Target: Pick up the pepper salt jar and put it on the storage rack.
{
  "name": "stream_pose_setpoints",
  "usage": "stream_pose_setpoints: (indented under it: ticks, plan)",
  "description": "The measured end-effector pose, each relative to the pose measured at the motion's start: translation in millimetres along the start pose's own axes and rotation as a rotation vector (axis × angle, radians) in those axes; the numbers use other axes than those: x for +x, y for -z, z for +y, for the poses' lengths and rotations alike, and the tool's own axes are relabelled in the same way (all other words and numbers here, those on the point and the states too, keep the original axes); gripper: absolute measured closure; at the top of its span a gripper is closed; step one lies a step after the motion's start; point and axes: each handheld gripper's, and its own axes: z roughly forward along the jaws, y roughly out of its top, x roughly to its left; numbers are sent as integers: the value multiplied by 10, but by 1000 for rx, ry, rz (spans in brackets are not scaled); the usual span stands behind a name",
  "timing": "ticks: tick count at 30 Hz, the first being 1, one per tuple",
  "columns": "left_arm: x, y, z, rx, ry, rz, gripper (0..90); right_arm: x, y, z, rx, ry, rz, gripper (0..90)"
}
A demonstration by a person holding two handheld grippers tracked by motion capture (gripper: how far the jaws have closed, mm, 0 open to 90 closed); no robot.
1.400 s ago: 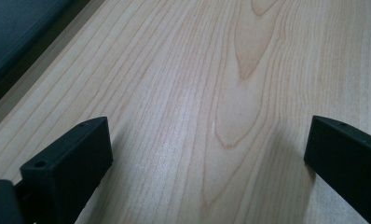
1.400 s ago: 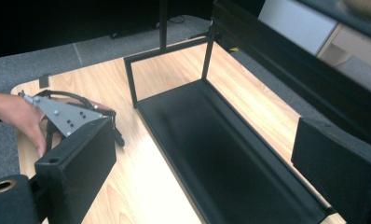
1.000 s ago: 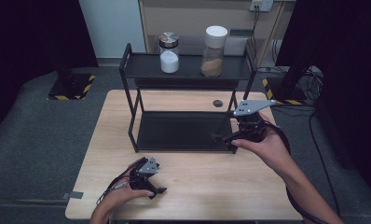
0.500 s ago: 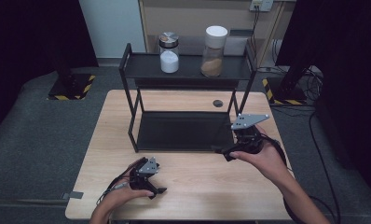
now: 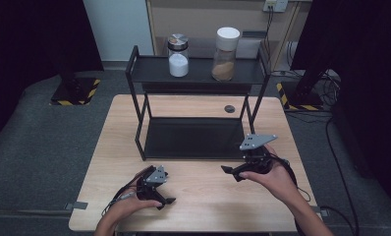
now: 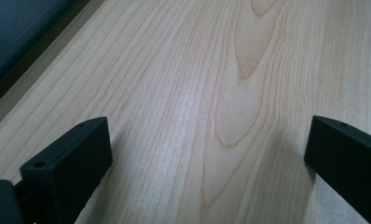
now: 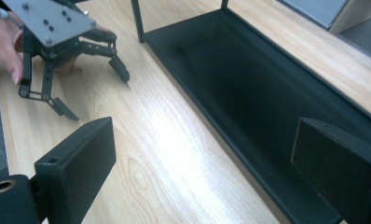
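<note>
1. On the left we see the left tool [image 5: 165,196] low over the near part of the wooden surface [image 5: 203,196], its jaws spread wide apart with only bare wood between them; they grip nothing. In the left gripper view both black jaws stand close above the grain, and we cannot tell whether they touch it.
2. On the right, the right tool [image 5: 231,172] hovers over the surface just in front of the black rack [image 5: 193,137], pointing toward the left tool. Its jaws are also wide apart and hold nothing; in the right gripper view the rack's lower shelf [image 7: 267,93] lies ahead between them, not touched.
3. We count two tools, one in each hand, one two-level rack and two jars.
4. Both jars stand upright on the rack's top shelf [image 5: 198,73], apart from each other: on the left the glass jar [image 5: 178,55] with a metal lid and white contents, on the right the taller jar [image 5: 225,47] with a white lid and brown contents. Both are well apart from the tools.
5. A small dark round thing [image 5: 229,108] lies on the surface behind the rack.
6. The rack's near posts and top shelf stand between the tools and the jars.
</note>
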Motion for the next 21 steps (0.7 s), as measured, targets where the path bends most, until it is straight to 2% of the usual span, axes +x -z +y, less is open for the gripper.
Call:
stream_pose_setpoints:
  ticks: [21]
  plan:
    - [0,0,0,0,0,0,0,29,-156,-213,36,-8,6,74]
